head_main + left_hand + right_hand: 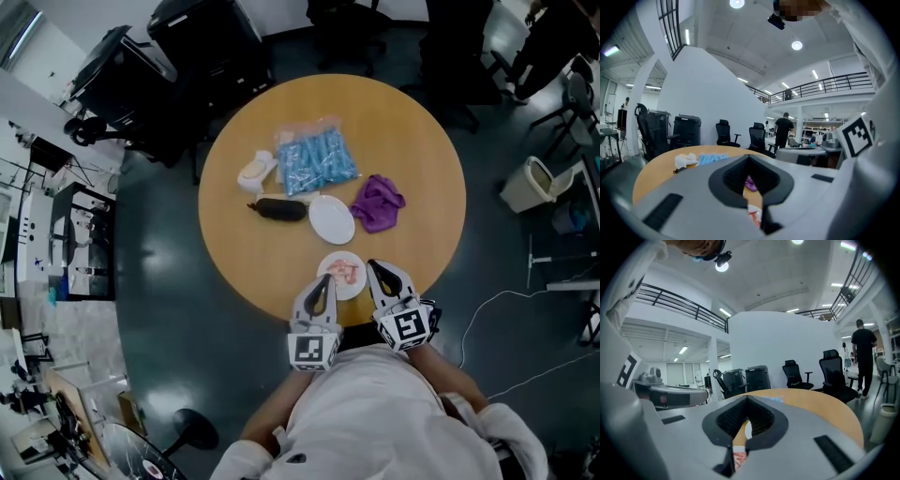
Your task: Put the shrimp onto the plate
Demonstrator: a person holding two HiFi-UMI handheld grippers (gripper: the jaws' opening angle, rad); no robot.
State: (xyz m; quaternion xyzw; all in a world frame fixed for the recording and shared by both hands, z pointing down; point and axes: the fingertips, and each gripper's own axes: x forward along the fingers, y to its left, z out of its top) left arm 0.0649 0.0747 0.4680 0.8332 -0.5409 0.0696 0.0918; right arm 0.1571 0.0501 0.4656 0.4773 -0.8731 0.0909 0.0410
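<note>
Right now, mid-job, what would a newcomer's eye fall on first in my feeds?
First the pink shrimp on the near plate, at the edge of the round wooden table closest to you. The left gripper and right gripper flank that plate, both with jaws together and empty. Next, toward mid-table, come the bright blue packet and the purple cloth, with an empty white plate between them.

Table L & R margins bare: open passage. Centre blocked: empty plate, purple cloth, black pouch, blue bag, clustered. Near-edge shrimp plate flanked by L gripper, R gripper.
</note>
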